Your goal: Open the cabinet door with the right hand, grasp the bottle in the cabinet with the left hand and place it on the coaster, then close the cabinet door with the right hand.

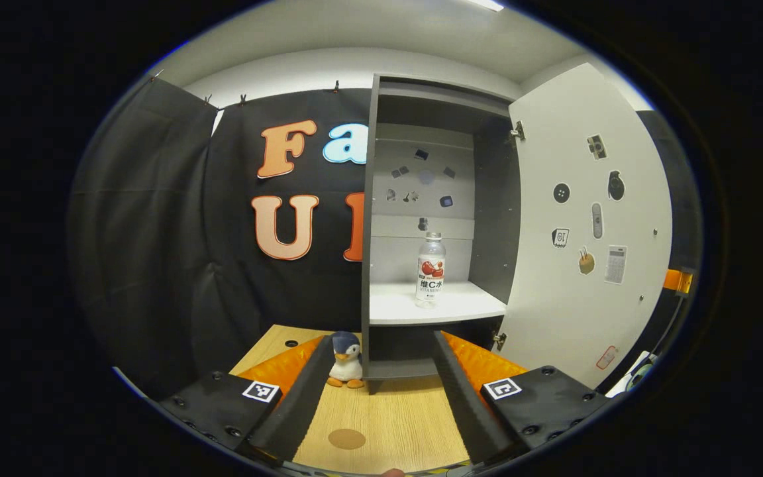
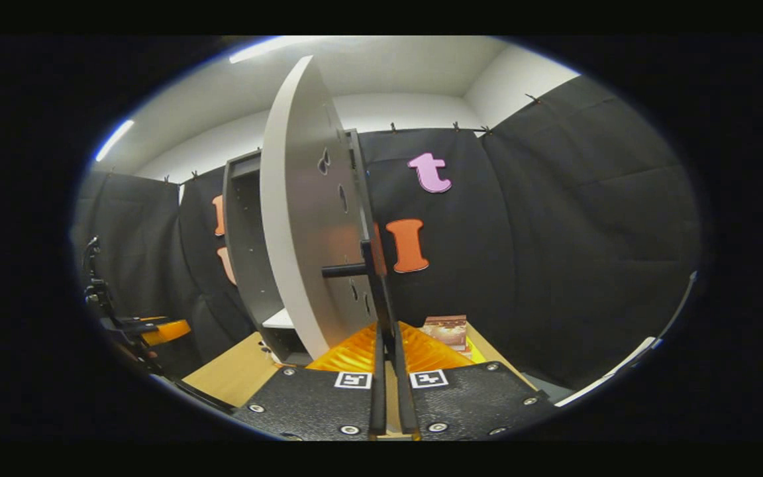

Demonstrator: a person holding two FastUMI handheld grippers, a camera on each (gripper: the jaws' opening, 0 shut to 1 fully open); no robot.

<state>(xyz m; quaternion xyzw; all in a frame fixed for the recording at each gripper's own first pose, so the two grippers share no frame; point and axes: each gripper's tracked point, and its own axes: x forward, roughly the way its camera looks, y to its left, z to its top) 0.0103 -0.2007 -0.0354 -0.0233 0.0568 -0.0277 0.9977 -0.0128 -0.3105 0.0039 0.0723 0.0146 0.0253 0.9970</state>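
In the left gripper view the tall grey cabinet stands on the light wooden table with its white door swung wide to the right, small stickers dotted over the door's inner face. The clear plastic bottle with a white cap and a red-and-white label stands upright on the cabinet's white shelf, near the shelf's middle and clear of the side walls. The left gripper hangs in front of the cabinet with its fingers spread wide, nothing between them; it is well short of the bottle. A small plush penguin sits on the table just beside the cabinet's lower left corner, between the two fingers as seen from this camera. The round brown coaster lies flat on the table nearer the camera.

In the right gripper view the right gripper has its fingers drawn almost together on the thin outer edge of the open door (whether both press on it I cannot tell). A dark bar handle juts from the door just above. Behind lies a small brown box on the table.
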